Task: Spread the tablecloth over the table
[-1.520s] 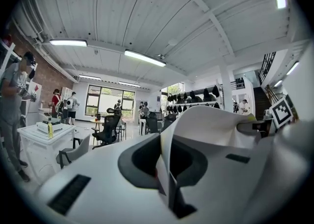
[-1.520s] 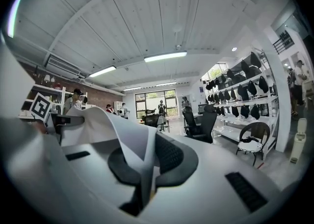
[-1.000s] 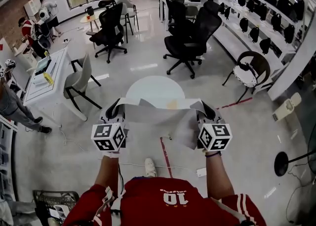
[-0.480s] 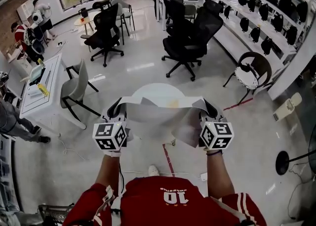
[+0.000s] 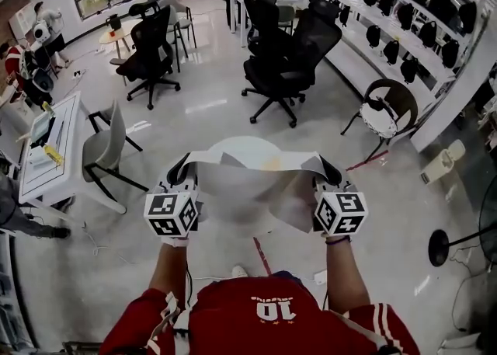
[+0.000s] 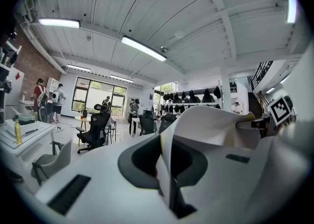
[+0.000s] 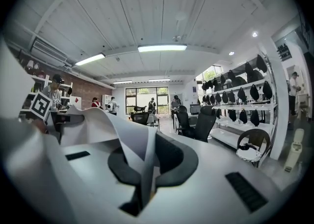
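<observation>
Tablecloth carried up to the round table, both grippers clamped on it

The left gripper (image 5: 183, 165) and right gripper (image 5: 329, 168) each pinch a corner of the white tablecloth (image 5: 256, 186), which sags between them at 12 o'clock. Compared with 1 second ago, the round table (image 5: 237, 146) is nearer and the cloth hides more of it. The white desk (image 5: 46, 144) at 9 o'clock has slid outward.

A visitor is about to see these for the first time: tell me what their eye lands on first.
The white tablecloth hangs stretched between the left gripper and the right gripper, each with jaws shut on its edge, at the middle of the head view. Just beyond it stands a round white table, and further off black office chairs.
</observation>
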`<state>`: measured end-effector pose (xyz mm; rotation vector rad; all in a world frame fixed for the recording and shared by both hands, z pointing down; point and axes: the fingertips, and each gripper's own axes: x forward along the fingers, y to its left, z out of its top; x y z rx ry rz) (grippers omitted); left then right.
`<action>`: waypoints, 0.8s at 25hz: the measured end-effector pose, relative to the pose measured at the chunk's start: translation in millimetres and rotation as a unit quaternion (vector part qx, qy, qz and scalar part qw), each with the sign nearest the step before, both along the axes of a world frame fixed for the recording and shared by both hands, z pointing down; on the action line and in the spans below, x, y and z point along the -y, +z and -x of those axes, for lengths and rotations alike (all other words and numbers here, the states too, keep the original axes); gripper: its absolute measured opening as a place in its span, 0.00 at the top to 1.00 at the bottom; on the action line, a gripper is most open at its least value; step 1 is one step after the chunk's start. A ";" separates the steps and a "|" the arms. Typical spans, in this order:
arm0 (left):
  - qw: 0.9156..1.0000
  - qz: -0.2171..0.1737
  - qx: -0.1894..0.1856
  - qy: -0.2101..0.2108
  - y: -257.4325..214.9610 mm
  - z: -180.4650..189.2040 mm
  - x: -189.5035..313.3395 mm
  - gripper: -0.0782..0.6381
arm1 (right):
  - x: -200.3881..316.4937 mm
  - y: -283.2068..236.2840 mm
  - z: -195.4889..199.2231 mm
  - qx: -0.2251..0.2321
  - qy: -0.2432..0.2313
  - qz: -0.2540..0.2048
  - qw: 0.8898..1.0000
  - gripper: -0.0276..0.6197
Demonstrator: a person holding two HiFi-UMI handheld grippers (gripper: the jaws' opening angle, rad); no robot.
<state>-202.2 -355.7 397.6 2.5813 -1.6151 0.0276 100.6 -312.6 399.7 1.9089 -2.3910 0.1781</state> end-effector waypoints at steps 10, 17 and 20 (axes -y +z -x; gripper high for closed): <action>1.000 -0.015 -0.001 0.006 -12.1 -3.4 28.8 0.88 | 23.9 -9.3 -2.8 -0.003 0.006 -0.007 1.000 0.93; 1.000 -0.016 0.004 -0.001 -15.7 -2.8 59.8 0.88 | 63.1 -13.1 -3.1 0.009 -0.008 -0.014 1.000 0.93; 1.000 -0.015 0.004 -0.009 -17.8 -6.3 75.3 0.88 | 83.3 -15.2 -7.1 0.012 -0.020 -0.012 1.000 0.93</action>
